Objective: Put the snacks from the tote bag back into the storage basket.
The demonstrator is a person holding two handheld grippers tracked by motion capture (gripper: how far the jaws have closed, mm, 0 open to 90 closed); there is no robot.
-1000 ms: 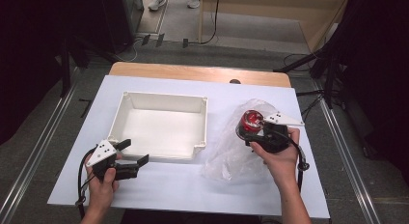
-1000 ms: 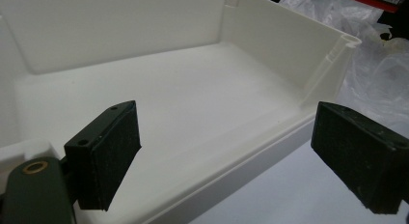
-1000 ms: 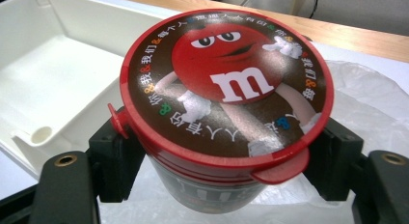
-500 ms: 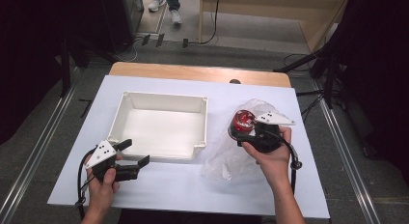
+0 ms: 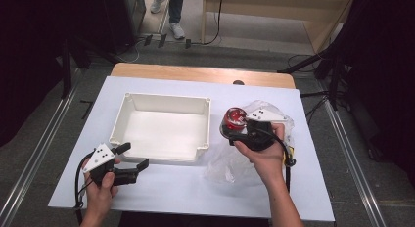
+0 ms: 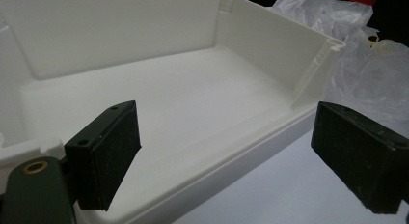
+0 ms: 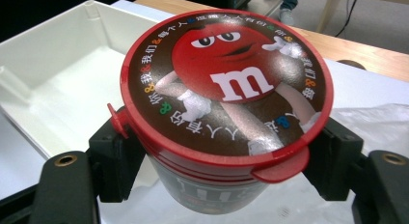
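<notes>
My right gripper (image 5: 234, 125) is shut on a round M&M's tub (image 5: 234, 118) with a red lid, held upright just right of the white tray's (image 5: 128, 99) right wall, above a crumpled clear plastic bag (image 5: 230, 161). In the right gripper view the tub (image 7: 226, 89) sits between both black pads (image 7: 118, 159), with the tray (image 7: 29, 45) behind on the left. My left gripper (image 5: 133, 156) stands open at the tray's near left corner, empty. In the left gripper view its pads (image 6: 106, 151) frame the tray's (image 6: 270, 40) near rim, and the bag (image 6: 371, 69) lies to the right.
The white tabletop (image 5: 161, 188) rests on a wooden table (image 5: 195, 73). A person's legs and shoes (image 5: 169, 11) stand on the floor beyond the table, near cables. Metal rails (image 5: 44, 153) run along both sides.
My right gripper has carried the tub leftward, from over the bag towards the tray's right wall. The left gripper has stayed put.
</notes>
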